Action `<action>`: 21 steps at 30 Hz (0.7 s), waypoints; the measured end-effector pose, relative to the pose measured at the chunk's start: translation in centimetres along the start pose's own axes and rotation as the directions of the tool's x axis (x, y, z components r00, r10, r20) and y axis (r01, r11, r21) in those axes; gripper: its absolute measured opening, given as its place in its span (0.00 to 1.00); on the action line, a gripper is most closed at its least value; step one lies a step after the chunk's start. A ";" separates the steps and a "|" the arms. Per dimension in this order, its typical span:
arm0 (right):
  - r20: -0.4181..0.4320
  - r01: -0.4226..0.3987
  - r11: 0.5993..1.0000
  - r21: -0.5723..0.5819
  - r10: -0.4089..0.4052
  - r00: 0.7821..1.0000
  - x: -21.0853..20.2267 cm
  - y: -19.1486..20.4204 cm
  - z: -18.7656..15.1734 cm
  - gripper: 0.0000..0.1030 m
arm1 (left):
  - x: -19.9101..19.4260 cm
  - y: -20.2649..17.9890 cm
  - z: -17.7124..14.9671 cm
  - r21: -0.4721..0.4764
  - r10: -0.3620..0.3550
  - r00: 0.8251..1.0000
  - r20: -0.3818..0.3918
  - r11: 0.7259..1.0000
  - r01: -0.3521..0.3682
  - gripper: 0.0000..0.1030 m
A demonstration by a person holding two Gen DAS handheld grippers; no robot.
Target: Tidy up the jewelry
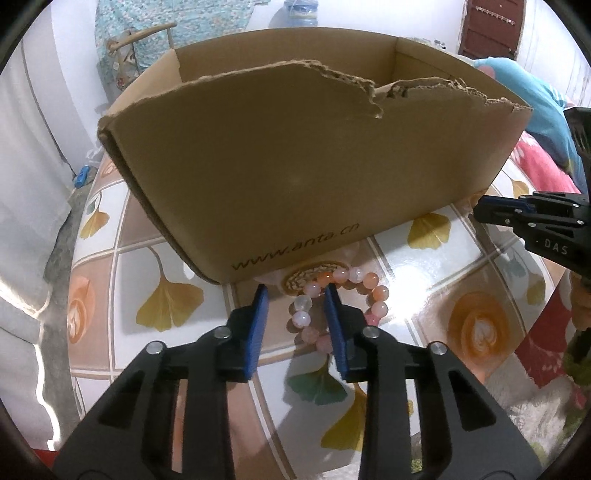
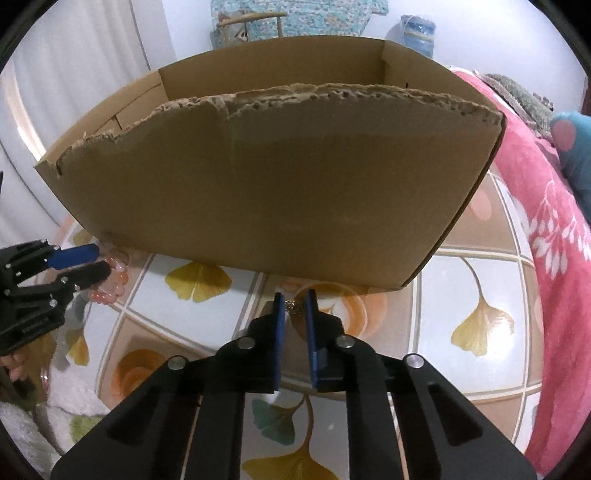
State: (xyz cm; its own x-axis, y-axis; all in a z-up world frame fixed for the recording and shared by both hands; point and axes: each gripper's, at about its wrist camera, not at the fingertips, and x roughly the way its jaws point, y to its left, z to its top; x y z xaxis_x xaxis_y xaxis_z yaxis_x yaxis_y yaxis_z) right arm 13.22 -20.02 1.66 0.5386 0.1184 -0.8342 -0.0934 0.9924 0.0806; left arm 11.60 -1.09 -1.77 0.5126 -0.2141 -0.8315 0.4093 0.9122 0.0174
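A bracelet of pink, orange and white beads (image 1: pixel 373 295) lies on the patterned tabletop (image 1: pixel 436 266) just before the cardboard box (image 1: pixel 295 166). My left gripper (image 1: pixel 296 293) straddles its left side: the right finger sits inside the ring, and the left pad stands apart from the beads, so the gripper is open. My right gripper (image 2: pixel 294 297) is down at the table by the box (image 2: pixel 277 184), shut on a small silvery chain piece (image 2: pixel 293 305) between its tips. Each gripper shows in the other's view, the right gripper (image 1: pixel 480 210) and the left gripper (image 2: pixel 98 262) by the bracelet (image 2: pixel 114 280).
The box has a torn front rim and its inside is hidden. A pink blanket (image 2: pixel 546 221) lies along the table's right side, with a fluffy white cloth (image 2: pixel 70 402) at the near left. A wooden chair (image 1: pixel 140 40) and a water jug (image 2: pixel 417 33) stand behind the table.
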 end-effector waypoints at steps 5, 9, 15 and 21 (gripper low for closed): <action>0.002 -0.020 1.000 0.003 0.020 1.000 -0.2 -0.2 -0.2 0.03 | 0.1 -0.5 0.1 0.025 -0.006 1.000 0.008 1.000 0.006 0.09; 0.015 -0.058 0.997 0.054 0.057 0.998 -0.6 -0.9 -0.1 0.02 | 0.0 -1.0 -0.1 0.037 0.000 1.000 0.020 0.999 -0.001 0.08; 0.050 -0.085 0.993 0.085 0.081 0.995 -2.4 -1.8 0.0 0.02 | -1.3 -1.4 -0.8 0.049 -0.009 0.998 0.060 0.999 0.006 0.08; 0.095 -0.094 0.992 0.081 0.086 0.992 -4.8 -1.6 -0.1 0.02 | -3.4 -1.9 -1.5 0.054 -0.022 0.994 0.103 0.998 0.017 0.08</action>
State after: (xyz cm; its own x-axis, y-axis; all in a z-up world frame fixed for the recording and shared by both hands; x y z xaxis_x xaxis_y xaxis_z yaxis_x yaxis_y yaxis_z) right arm 10.71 -22.20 5.46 0.6055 0.2058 -0.7688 -0.0748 0.9764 0.2024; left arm 7.95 -1.58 0.20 0.5781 -0.2690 -0.7703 0.4583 0.8881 0.0338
